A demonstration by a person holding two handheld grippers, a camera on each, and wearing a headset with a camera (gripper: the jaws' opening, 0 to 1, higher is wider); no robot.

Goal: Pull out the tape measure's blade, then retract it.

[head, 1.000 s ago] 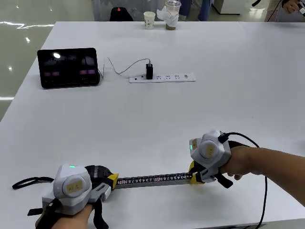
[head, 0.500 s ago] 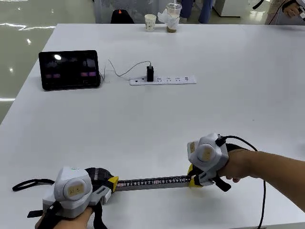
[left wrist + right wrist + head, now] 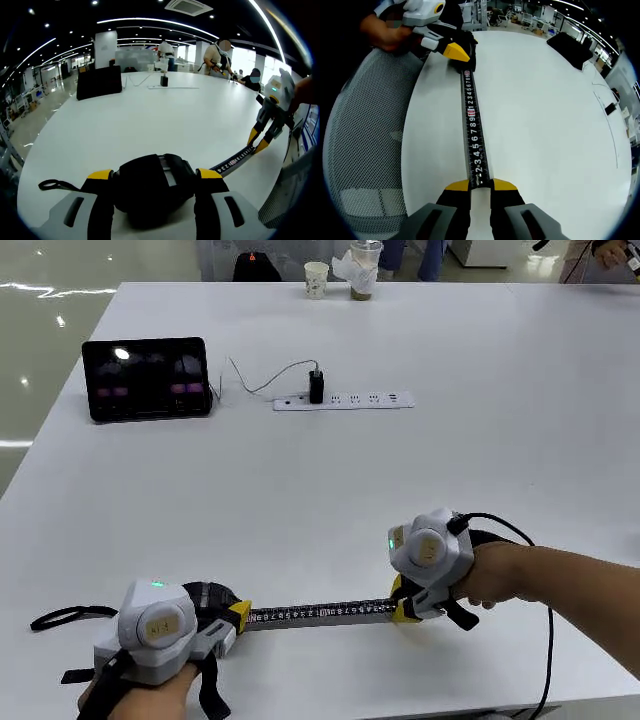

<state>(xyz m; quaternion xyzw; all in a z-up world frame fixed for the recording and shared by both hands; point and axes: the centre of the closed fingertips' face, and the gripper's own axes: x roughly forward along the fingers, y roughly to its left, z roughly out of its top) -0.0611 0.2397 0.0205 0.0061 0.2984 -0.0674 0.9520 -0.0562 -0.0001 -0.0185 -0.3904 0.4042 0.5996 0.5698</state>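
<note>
A black tape measure case (image 3: 208, 600) rests on the white table (image 3: 420, 470) near its front left edge. My left gripper (image 3: 222, 628) is shut on the case (image 3: 155, 187), one yellow-tipped finger on each side. The numbered blade (image 3: 320, 614) runs out flat to the right. My right gripper (image 3: 403, 612) is shut on the blade's end. In the right gripper view the blade (image 3: 472, 120) stretches from my right gripper (image 3: 480, 186) to the case (image 3: 466, 44). In the left gripper view the blade (image 3: 234, 161) leads to the right gripper (image 3: 261, 144).
A dark tablet (image 3: 147, 378) stands at the back left, with a power strip (image 3: 345, 400) and plugged charger beside it. Cups (image 3: 317, 280) sit at the far edge. The case's black strap (image 3: 55, 618) trails left. A mesh chair (image 3: 365, 150) lies below the table edge.
My right gripper has edged a little to the left along the table with the blade's end in it. The left gripper and the case have stayed put.
</note>
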